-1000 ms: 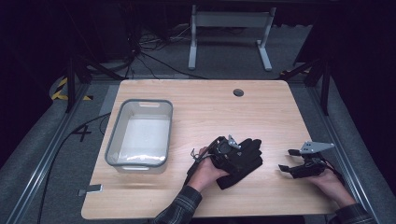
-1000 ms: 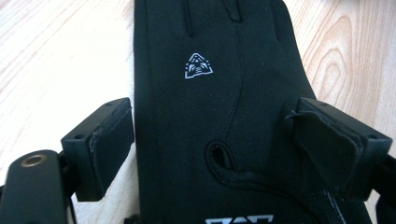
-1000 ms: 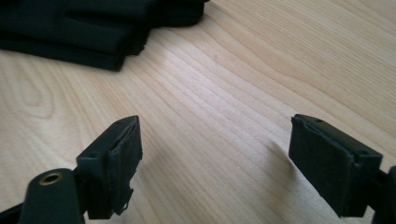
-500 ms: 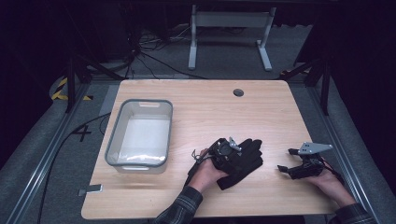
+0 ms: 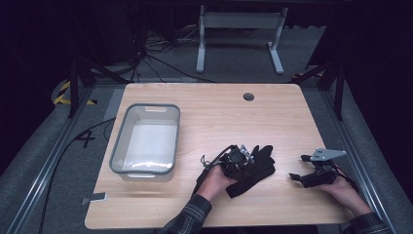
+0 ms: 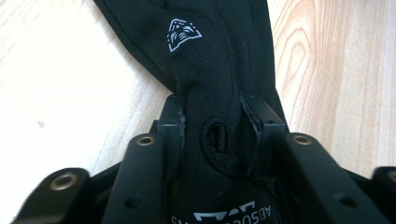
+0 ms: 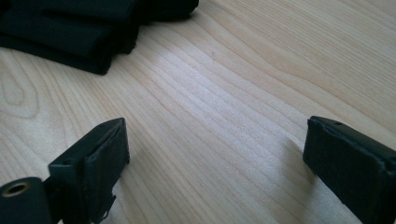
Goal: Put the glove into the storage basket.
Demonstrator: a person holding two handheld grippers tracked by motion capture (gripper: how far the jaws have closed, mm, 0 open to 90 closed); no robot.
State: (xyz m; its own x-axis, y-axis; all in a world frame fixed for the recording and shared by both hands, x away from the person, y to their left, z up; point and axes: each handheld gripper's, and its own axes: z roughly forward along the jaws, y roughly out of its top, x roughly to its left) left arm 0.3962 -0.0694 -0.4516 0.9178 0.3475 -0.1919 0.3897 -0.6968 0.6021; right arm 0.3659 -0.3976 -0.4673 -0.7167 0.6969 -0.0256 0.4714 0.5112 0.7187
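Note:
A black glove (image 5: 260, 165) with white logos lies on the wooden table (image 5: 219, 112), right of centre near the front. My left gripper (image 5: 238, 158) sits over its cuff end. In the left gripper view the jaws have just been closing, and the pads now pinch a bunched fold of the glove (image 6: 205, 56) between them; the left gripper (image 6: 212, 116) is shut on it. My right gripper (image 5: 298, 168) rests low at the table's right, apart from the glove. Its jaws have just been opening and stand wide, with bare wood between them in the right gripper view (image 7: 215, 140). The glove's (image 7: 70, 32) edge shows beyond.
A clear plastic bin (image 5: 119, 141) with a grey rim stands at the table's left. A round cable hole (image 5: 249, 96) sits near the far edge. Beyond the table stands a metal frame (image 5: 238, 19).

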